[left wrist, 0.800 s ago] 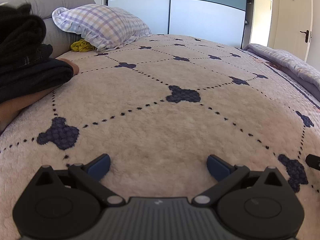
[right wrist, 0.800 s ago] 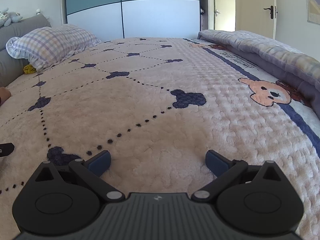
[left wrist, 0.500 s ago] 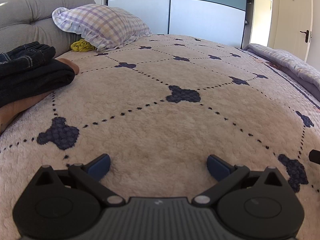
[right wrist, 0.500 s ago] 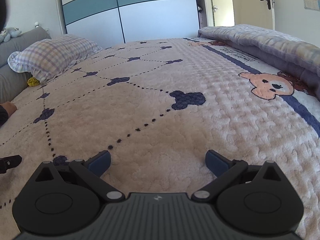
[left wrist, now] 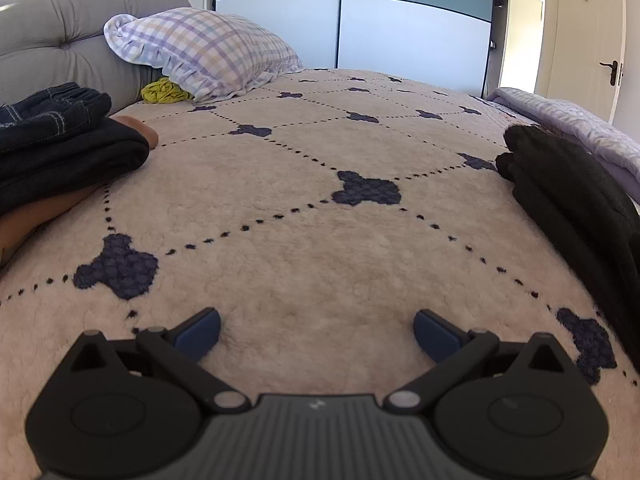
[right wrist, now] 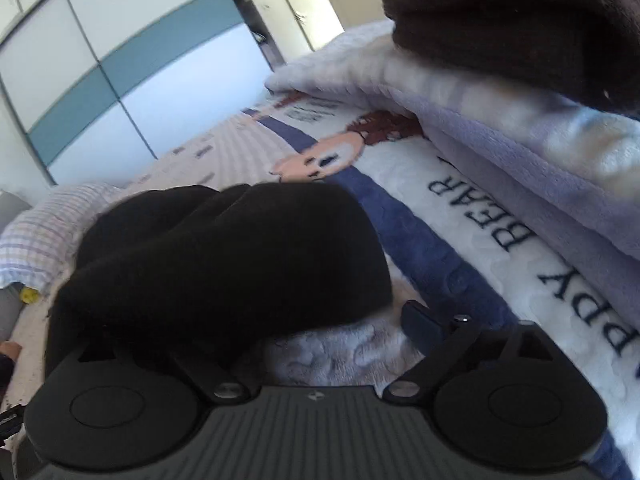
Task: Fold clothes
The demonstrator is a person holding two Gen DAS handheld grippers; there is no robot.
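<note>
My left gripper (left wrist: 317,332) is open and empty, low over the cream blanket (left wrist: 304,248) on the bed. A folded stack of dark clothes (left wrist: 60,136) lies at the left on a person's leg. A black knit garment (left wrist: 576,208) lies at the right edge. In the right wrist view the same black garment (right wrist: 224,256) fills the middle, draped over my right gripper's left finger. My right gripper (right wrist: 308,320) is open and tilted; its right fingertip (right wrist: 420,322) shows beside the cloth. A dark brown knit piece (right wrist: 520,20) hangs at the top right.
A plaid pillow (left wrist: 200,48) and a yellow-green cloth (left wrist: 164,92) lie at the grey headboard (left wrist: 60,36). A folded lilac quilt (right wrist: 520,152) lies along the bed's right side. A blue wardrobe (left wrist: 400,20) stands behind the bed, with a door (left wrist: 588,40) at the right.
The black garment has arrived at the right of the bed. My right gripper has swung right and tilted, and the garment now covers its left finger. The left gripper has not moved.
</note>
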